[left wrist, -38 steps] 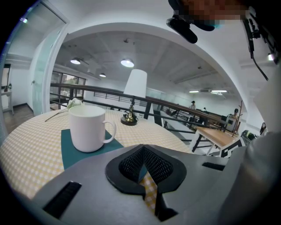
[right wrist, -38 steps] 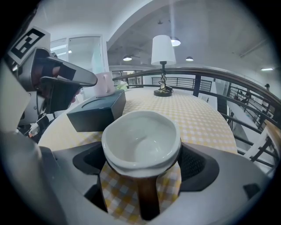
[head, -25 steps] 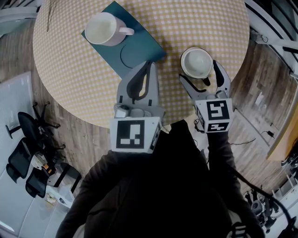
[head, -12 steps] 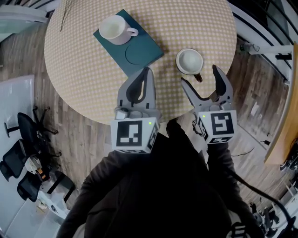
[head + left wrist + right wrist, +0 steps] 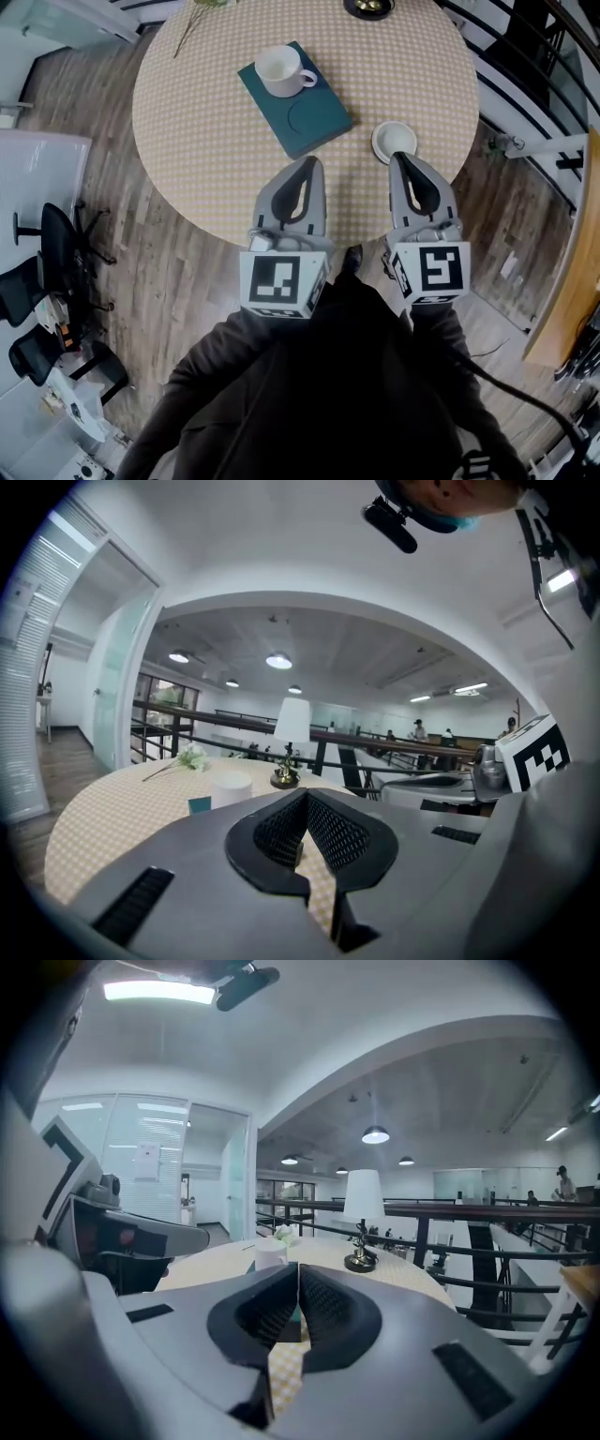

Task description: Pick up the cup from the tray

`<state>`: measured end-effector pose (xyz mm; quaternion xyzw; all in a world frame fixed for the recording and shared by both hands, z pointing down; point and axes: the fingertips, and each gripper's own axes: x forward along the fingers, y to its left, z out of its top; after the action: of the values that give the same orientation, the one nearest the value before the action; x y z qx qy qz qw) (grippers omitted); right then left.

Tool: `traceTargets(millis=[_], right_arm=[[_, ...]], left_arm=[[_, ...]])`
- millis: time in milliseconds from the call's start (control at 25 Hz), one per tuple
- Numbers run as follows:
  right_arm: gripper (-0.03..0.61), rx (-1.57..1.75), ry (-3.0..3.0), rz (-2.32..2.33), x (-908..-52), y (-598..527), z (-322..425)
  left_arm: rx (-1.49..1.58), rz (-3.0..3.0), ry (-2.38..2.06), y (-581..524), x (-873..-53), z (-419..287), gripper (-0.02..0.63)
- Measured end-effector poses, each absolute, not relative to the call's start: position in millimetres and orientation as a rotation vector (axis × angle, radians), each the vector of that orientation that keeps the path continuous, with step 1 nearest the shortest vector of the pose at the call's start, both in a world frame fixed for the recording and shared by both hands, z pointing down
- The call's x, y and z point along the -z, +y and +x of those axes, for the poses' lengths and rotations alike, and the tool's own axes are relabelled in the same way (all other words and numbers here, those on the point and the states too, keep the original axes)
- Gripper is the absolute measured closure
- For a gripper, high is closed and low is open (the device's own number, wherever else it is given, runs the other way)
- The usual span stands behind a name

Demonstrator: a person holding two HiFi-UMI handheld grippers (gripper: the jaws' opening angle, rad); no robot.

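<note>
On the round checked table (image 5: 187,141), seen from the head view, a teal tray (image 5: 314,122) lies slantwise with a white cup (image 5: 279,69) standing upright at its far end, handle turned to the right. A second cup (image 5: 394,141) stands off the tray on the bare cloth, near the table's right edge. Only this view shows that second cup; neither gripper view does.

The left gripper (image 5: 312,162) is held at the table's near edge, its tip pointing toward the tray's near corner, well apart from the white cup. The right gripper (image 5: 399,156) lies beside it, and from above its tip falls at the second cup's near rim; whether it touches cannot be told.

The left gripper view shows its ribbed pads meeting at the tip with nothing between them, and beyond them the white cup on the tray's teal edge. The right gripper's jaws have just been closing, and its own view shows them pressed together, empty.

Both gripper views also show what the head view barely catches: a table lamp (image 5: 292,726) with a white shade, a sprig of flowers (image 5: 192,757) lying on the cloth, and a dark railing (image 5: 450,1211) with an open hall behind.
</note>
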<state>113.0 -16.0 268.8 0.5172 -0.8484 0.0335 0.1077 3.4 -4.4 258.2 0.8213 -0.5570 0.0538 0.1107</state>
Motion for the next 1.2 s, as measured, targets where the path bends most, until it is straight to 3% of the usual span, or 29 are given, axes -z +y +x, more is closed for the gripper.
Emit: traceTargets(millis=[480,1200], right_arm=[[0.565,0.023,-2.69,1.328,-231,0,51],[0.565,0.082,-2.759,1.24,-210,12,31]], left_arm=[[-0.09,2.386,-1.819,25,-231,-33,0.611],[-0.034,2.378,-1.901,44,-207,-46,0.611]])
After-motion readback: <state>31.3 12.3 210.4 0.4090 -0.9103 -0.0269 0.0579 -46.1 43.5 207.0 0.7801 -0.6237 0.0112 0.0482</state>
